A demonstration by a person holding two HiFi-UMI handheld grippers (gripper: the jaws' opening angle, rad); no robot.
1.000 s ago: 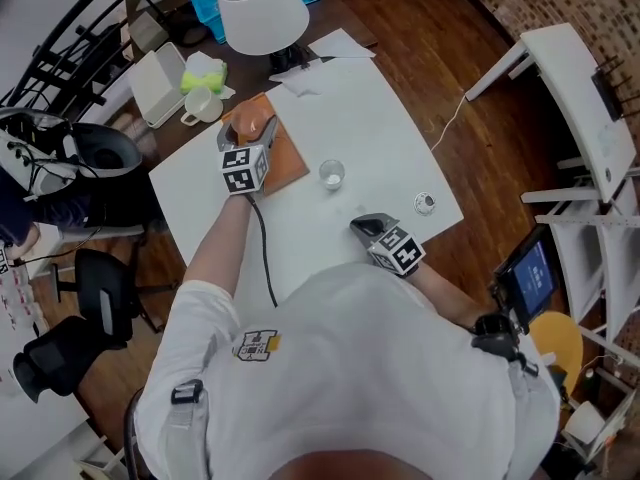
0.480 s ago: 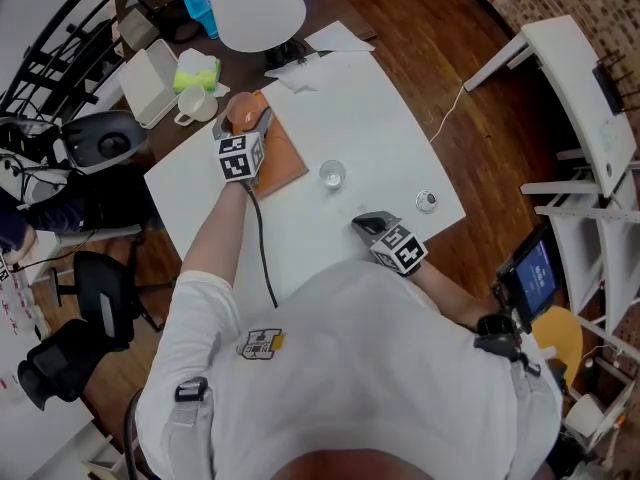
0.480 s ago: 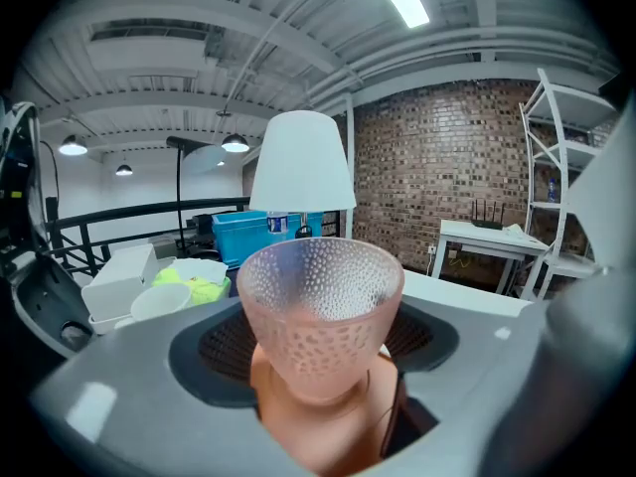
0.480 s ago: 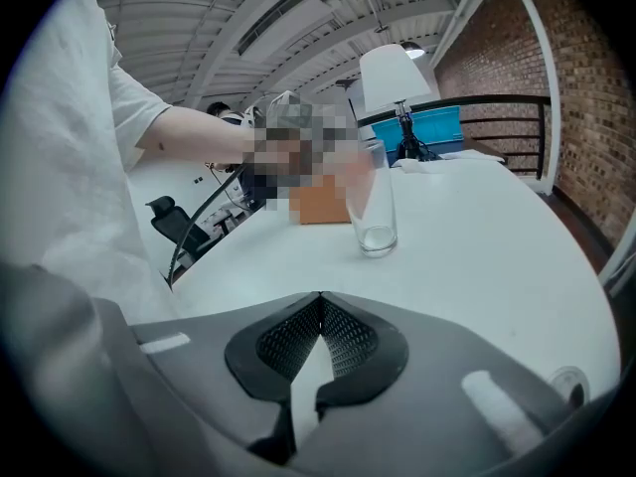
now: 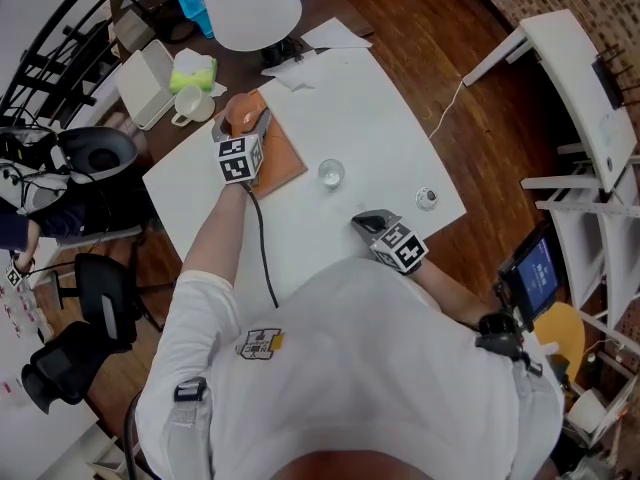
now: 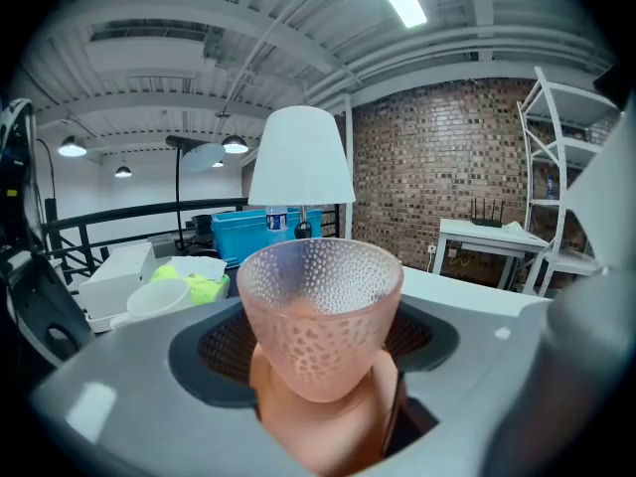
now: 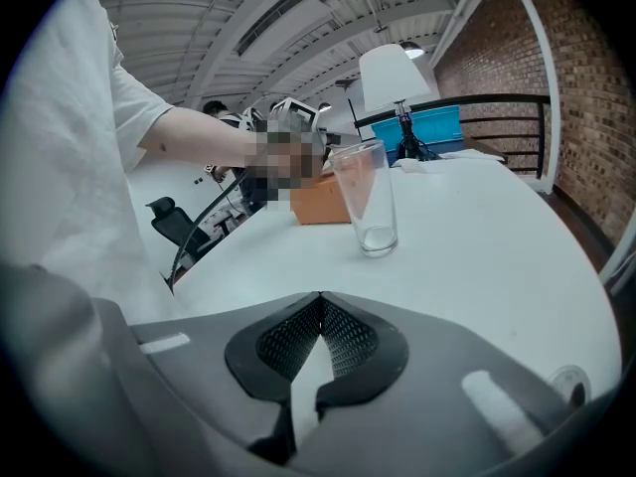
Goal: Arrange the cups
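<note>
Left gripper (image 6: 318, 344) grasps a pink dimpled glass cup (image 6: 320, 306) over the orange square mat (image 5: 287, 164), upper left of the frame. Best seated upright before releasing. Right gripper (image 7: 316, 344) is clenched and empty.

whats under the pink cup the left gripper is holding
An orange board lies below the pink cup and shows around its base. The base itself hides whether the cup touches the board.

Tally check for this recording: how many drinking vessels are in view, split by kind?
pink dimpled cup: 1
clear glass: 1
white mug: 1
Total: 3
</note>
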